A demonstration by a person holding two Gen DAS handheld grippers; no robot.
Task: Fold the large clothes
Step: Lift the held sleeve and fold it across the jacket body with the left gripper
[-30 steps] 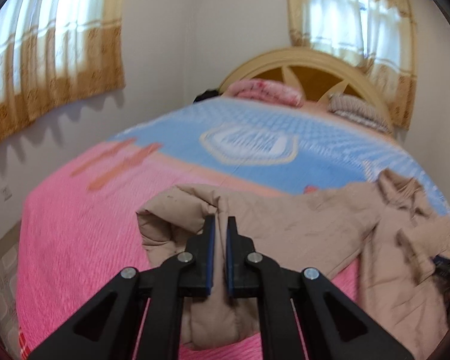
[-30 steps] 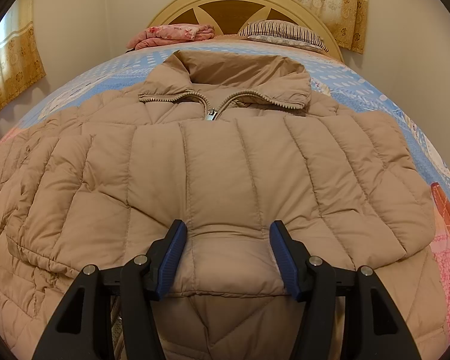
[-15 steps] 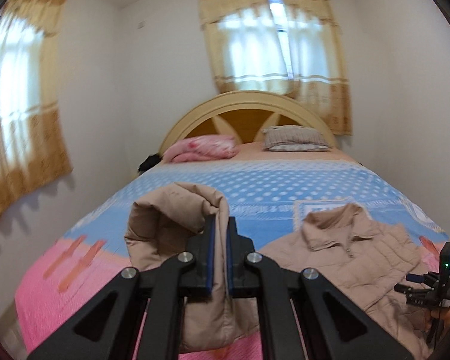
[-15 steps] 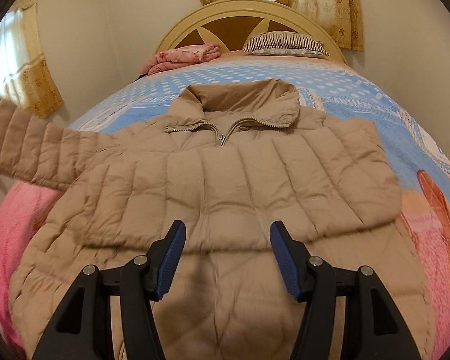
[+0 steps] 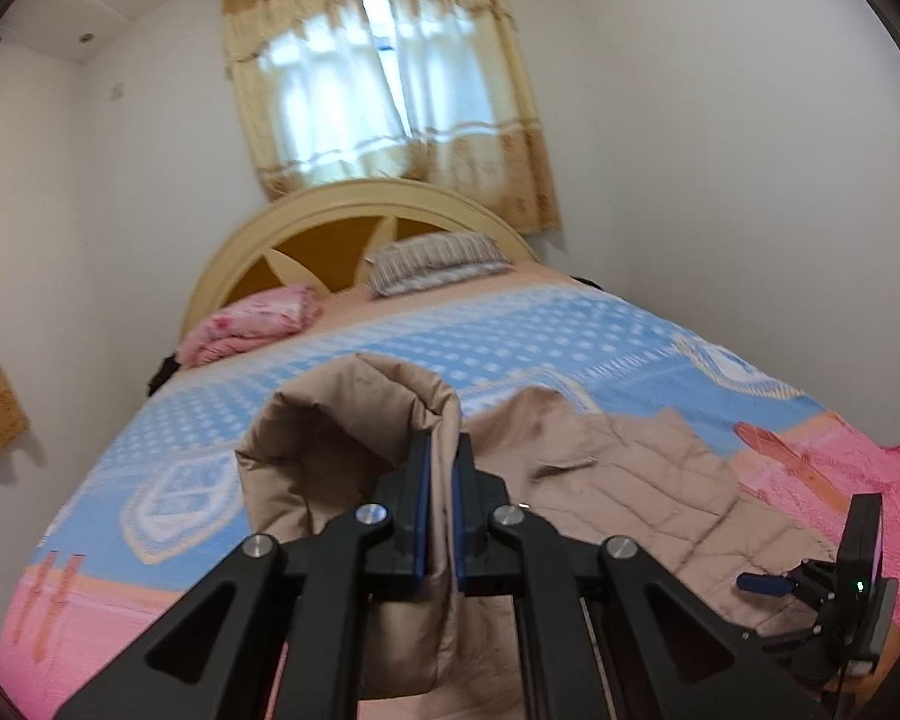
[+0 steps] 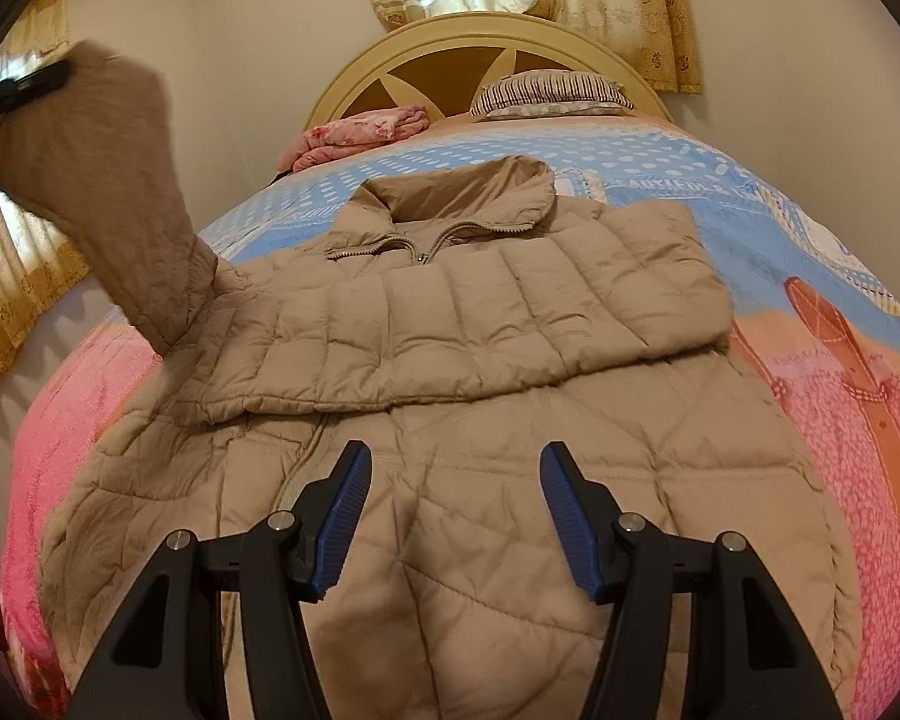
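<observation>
Left tool (image 5: 440, 504) clamped on tan jacket's sleeve cuff (image 5: 354, 438), raised over blue-and-pink bedspread (image 5: 570, 330).

Bed (image 6: 840, 360), jacket (image 6: 480, 312), pillow (image 6: 552, 93), perhaps blanket (image 6: 360, 132)

— What is changing with the left tongs (image 5: 440, 507)?
— They are carrying the pinched sleeve (image 6: 99, 180) up off the bed (image 6: 810, 276), swinging it toward the jacket (image 6: 480, 480).
— And the right tongs (image 6: 455, 519)?
— They are drawing back from the folded sleeve, hanging spread above the hem.

Tan quilted jacket (image 6: 480, 324) on pink-and-blue dotted bedspread (image 6: 660, 162); striped pillow (image 6: 552, 90)
</observation>
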